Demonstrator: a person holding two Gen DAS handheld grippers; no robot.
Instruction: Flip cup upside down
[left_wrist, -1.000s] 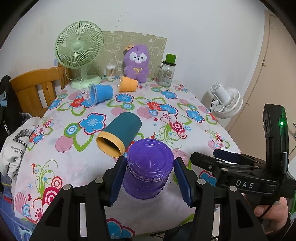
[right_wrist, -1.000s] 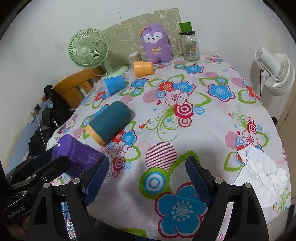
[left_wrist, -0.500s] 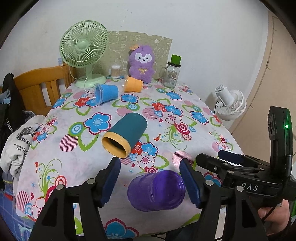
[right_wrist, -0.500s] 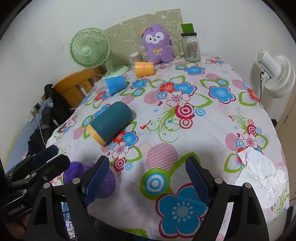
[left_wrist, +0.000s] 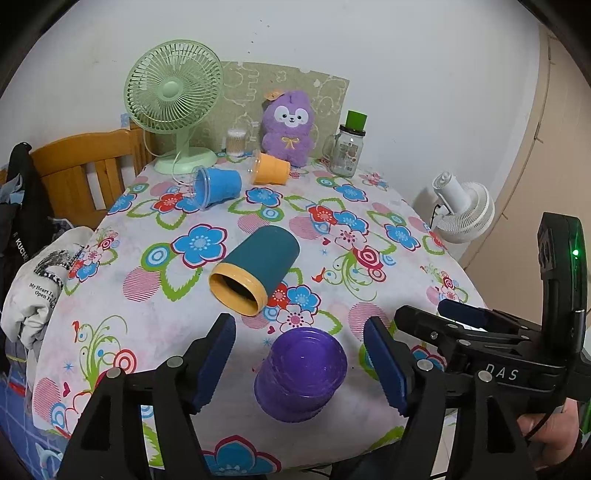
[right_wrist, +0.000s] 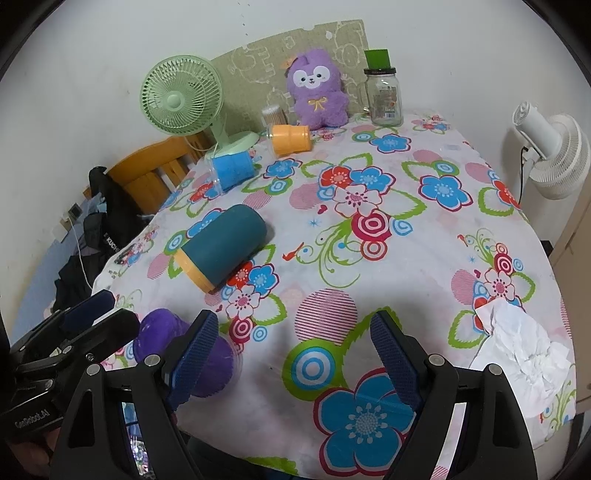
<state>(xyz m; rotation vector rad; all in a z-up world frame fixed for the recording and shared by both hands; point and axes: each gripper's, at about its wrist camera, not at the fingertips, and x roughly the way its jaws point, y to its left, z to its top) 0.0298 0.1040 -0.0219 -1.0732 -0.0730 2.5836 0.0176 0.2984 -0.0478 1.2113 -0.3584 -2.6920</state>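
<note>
The purple cup (left_wrist: 301, 373), a translucent plastic tumbler with faint ridges round its wall, stood upside down near the front edge of the table (left_wrist: 147, 325), its flat round base facing up. The left gripper (left_wrist: 299, 365) was spread wide around it, each blue ribbed pad apart from the cup's wall, so nothing was held. In the right wrist view the same cup (right_wrist: 218, 358) showed partly behind the right gripper's left finger. The right gripper (right_wrist: 291, 354) hung over bare cloth just beside it, fingers (right_wrist: 397, 363) likewise parted and empty.

The table wore a glossy white cloth printed with bright flowers and rings. Beyond the purple cup lay a teal cup (left_wrist: 255, 269) on its side, a smooth cylinder with a yellow rim turned toward the camera. Farther back a blue cup (left_wrist: 218, 186) and an orange cup (left_wrist: 269, 170) also lay on their sides. A crumpled white tissue (right_wrist: 517, 343) sat near the table's right edge.
</note>
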